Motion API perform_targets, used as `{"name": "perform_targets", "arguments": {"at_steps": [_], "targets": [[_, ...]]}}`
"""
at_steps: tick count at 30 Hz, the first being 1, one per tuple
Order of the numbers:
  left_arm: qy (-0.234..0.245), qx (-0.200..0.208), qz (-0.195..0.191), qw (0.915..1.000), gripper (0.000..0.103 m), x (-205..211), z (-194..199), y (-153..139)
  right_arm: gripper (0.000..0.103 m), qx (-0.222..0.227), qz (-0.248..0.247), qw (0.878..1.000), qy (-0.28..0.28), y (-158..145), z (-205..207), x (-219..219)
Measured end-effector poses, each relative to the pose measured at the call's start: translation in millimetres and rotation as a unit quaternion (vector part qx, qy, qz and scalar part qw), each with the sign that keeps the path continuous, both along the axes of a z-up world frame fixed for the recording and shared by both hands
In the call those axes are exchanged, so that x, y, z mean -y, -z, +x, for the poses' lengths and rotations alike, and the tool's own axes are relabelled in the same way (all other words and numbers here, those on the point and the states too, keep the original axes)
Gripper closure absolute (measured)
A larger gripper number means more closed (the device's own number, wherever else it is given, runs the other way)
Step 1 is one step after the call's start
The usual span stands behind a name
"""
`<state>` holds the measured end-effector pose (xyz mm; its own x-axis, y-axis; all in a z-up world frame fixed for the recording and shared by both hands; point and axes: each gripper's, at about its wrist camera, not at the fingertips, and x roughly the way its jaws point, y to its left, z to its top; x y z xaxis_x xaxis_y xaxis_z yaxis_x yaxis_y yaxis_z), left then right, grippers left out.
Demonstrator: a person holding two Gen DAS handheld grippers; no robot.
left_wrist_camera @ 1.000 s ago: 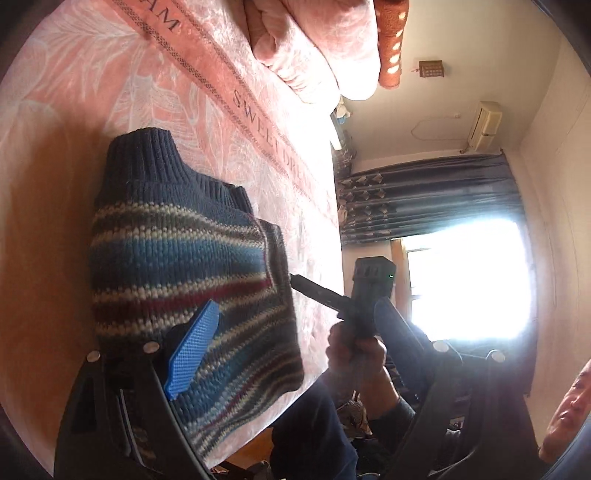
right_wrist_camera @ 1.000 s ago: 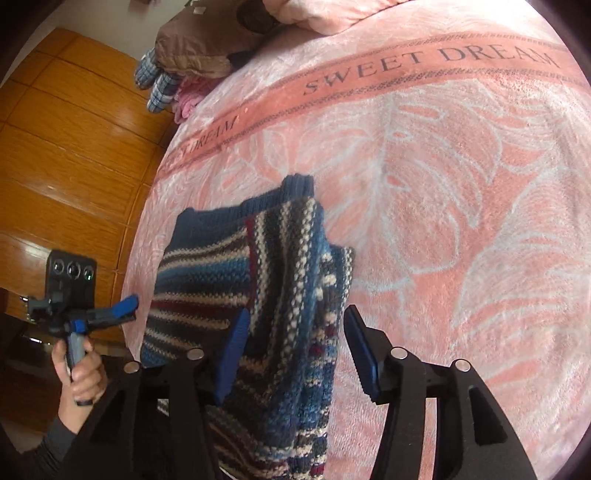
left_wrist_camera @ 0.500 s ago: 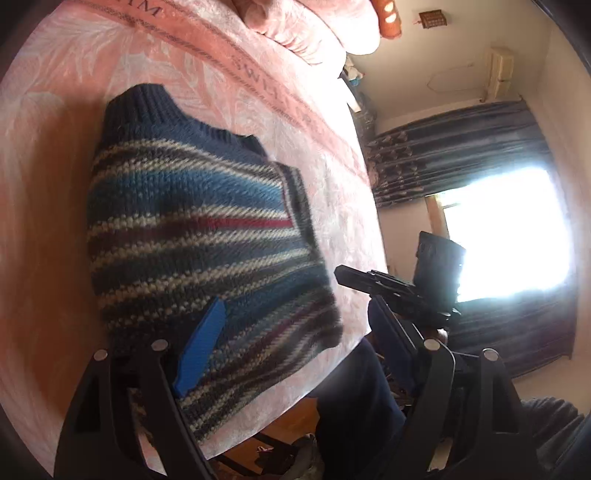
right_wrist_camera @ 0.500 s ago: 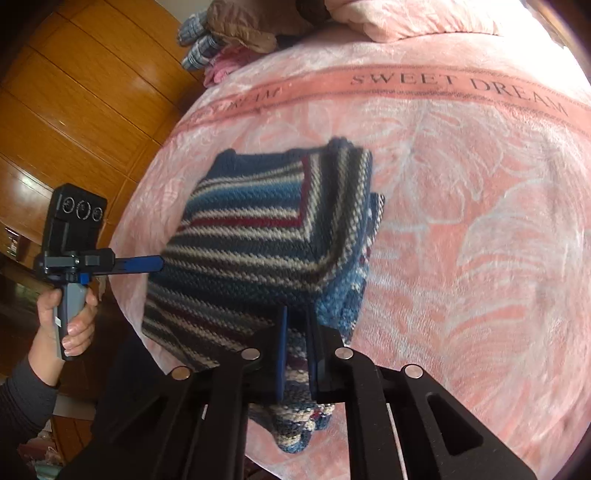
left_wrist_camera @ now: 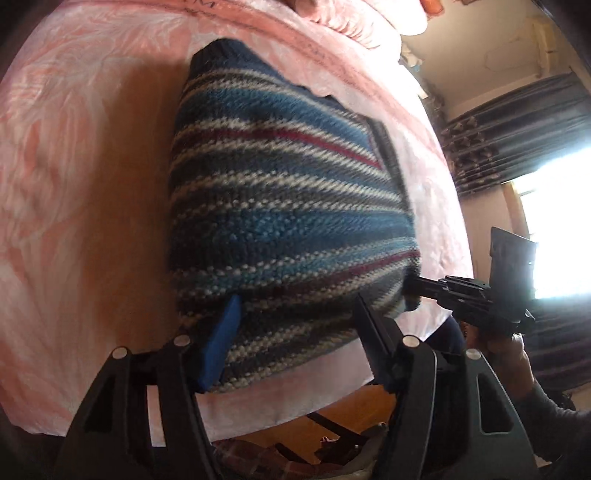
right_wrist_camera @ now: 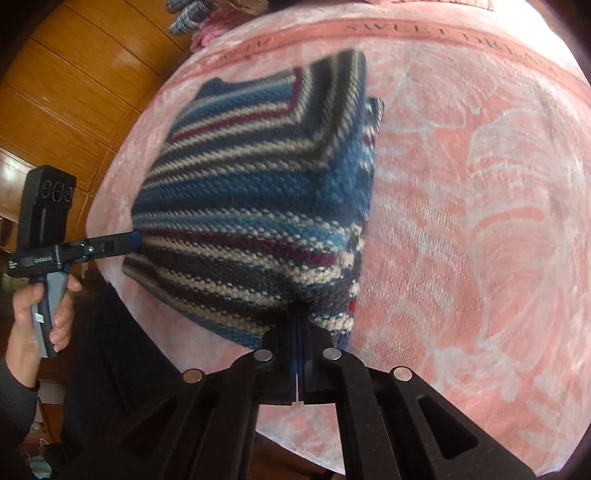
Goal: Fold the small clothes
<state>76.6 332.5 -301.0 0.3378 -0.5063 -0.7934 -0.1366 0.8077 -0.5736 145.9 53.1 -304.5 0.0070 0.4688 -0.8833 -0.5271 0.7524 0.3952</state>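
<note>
Readable text, right wrist view: the pink blanket (right_wrist_camera: 461,221) on the bed carries a darker band (right_wrist_camera: 424,35) across its far edge, printed in dark capitals. "SWEET" reads clearly at centre-far; the next word begins "DREA" and runs toward the far right, its last letter lost at the lens rim. Left of the striped sweater (right_wrist_camera: 258,192), the same band shows further letters, upside down and too blurred to read. The body of the left claw (right_wrist_camera: 135,242) bears a small white label (right_wrist_camera: 42,259); print too small to read. Left wrist view: the band (left_wrist_camera: 207,4) at the far edge shows only cut-off letter bottoms, illegible.
</note>
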Motion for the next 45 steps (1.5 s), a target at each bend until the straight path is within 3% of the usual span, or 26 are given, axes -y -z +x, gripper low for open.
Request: {"name": "perform_targets", "arguments": {"at_steps": [5, 8, 9, 11, 12, 16, 19, 22, 28, 32, 35, 37, 38, 39, 41, 45], "targets": [[-0.022, 0.017, 0.008, 0.9996, 0.038, 0.2, -13.2, -17.9, 0.103, 0.006, 0.017, 1.000, 0.012, -15.8, -9.5, 7.4], [-0.023, 0.032, 0.073, 0.9965, 0.014, 8.8, -44.3, -48.3, 0.092, 0.019, 0.029, 0.999, 0.026, -41.6, -23.0, 22.7], [-0.027, 0.031, 0.101, 0.9940, 0.011, 13.0, -55.9, -58.2, 0.084, 0.026, 0.029, 0.999, 0.032, -50.8, -30.2, 28.5], [-0.035, 0.023, 0.144, 0.9887, 0.008, 21.4, -77.3, -77.1, 0.023, 0.051, 0.013, 0.997, 0.055, -68.4, -48.9, 42.7], [-0.045, 0.019, 0.166, 0.9850, 0.005, 23.1, -93.7, -84.5, 0.015, 0.073, 0.004, 0.995, 0.067, -77.7, -59.4, 48.6], [-0.064, 0.010, 0.196, 0.9784, 0.003, 34.7, -143.9, -109.7, 0.005, 0.144, -0.095, 0.982, 0.077, -101.6, -102.5, 51.1], [-0.104, -0.006, 0.225, 0.9687, 0.003, 49.5, -165.4, -121.2, 0.004, 0.201, -0.147, 0.966, 0.075, -115.4, -129.9, 47.3], [-0.137, 0.006, 0.216, 0.9666, 0.003, 51.2, -186.5, -143.4, 0.004, 0.227, -0.197, 0.951, 0.074, -137.0, -146.0, 38.2], [-0.123, 0.085, 0.202, 0.9680, 0.003, 57.0, -215.9, -235.3, 0.004, 0.280, -0.151, 0.944, 0.088, -221.1, -182.9, 37.2], [-0.120, 0.079, 0.219, 0.9652, 0.003, 66.9, -227.1, -265.3, 0.004, 0.271, -0.132, 0.949, 0.087, -262.6, -206.8, 33.1], [-0.112, 0.092, 0.227, 0.9631, 0.003, 79.3, -234.2, -266.3, 0.004, 0.272, -0.140, 0.948, 0.090, -270.7, -222.8, 30.6], [-0.099, 0.067, 0.263, 0.9573, 0.003, 88.8, -229.0, -243.4, 0.004, 0.267, -0.139, 0.948, 0.100, -263.6, -225.4, 31.1], [-0.086, 0.042, 0.260, 0.9609, 0.003, 93.0, -224.8, -230.0, 0.004, 0.254, -0.140, 0.952, 0.099, -255.5, -223.4, 29.8], [-0.073, 0.030, 0.234, 0.9691, 0.005, 96.0, -222.8, -221.6, 0.004, 0.240, -0.142, 0.956, 0.096, -248.2, -222.0, 28.5], [-0.073, 0.037, 0.204, 0.9756, 0.005, 99.4, -223.3, -219.0, 0.004, 0.228, -0.139, 0.959, 0.098, -240.7, -222.2, 27.8], [-0.072, 0.060, 0.243, 0.9654, 0.004, 109.2, -222.0, -229.5, 0.004, 0.236, -0.137, 0.956, 0.106, -241.7, -223.3, 28.5]]}}
